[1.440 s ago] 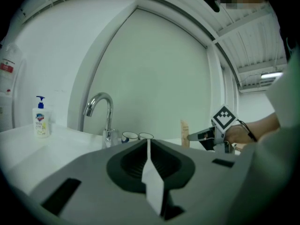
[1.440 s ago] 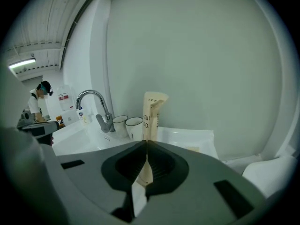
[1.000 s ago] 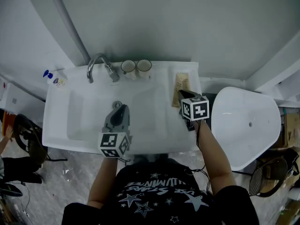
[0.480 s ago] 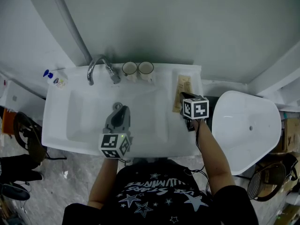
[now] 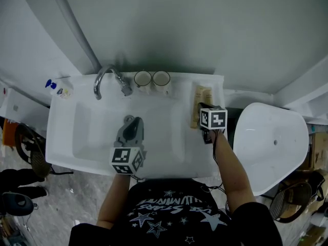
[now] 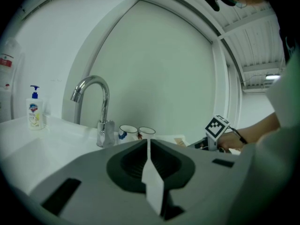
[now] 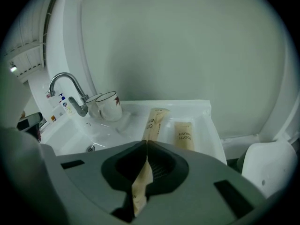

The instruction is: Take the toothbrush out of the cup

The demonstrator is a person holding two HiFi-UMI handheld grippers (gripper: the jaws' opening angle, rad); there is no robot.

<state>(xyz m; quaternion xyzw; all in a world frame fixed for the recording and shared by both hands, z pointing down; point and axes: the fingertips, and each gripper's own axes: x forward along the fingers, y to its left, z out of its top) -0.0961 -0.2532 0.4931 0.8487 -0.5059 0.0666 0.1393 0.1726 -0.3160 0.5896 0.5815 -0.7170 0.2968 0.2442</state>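
Two white cups (image 5: 143, 78) (image 5: 161, 78) stand side by side behind the basin, right of the tap; I see nothing sticking out of either. They show again as cups (image 6: 127, 131) (image 7: 111, 106) in both gripper views. My right gripper (image 5: 201, 106) (image 7: 146, 142) is shut on a long tan packet (image 7: 153, 123), whose far end reaches the counter's right end. A shorter tan packet (image 7: 183, 135) printed "tooth brush" lies beside it. My left gripper (image 5: 129, 121) (image 6: 149, 140) hovers over the basin, jaws together, a white sliver between them that I cannot identify.
A chrome tap (image 5: 105, 76) arches over the white sink (image 5: 66, 137). A soap pump bottle (image 5: 56, 87) stands at the sink's back left corner. A white rounded fixture (image 5: 266, 137) sits right of the sink. The wall rises close behind the cups.
My right gripper has sunk toward the counter's right end, still shut on the tan packet. The left gripper has shifted a little over the basin.
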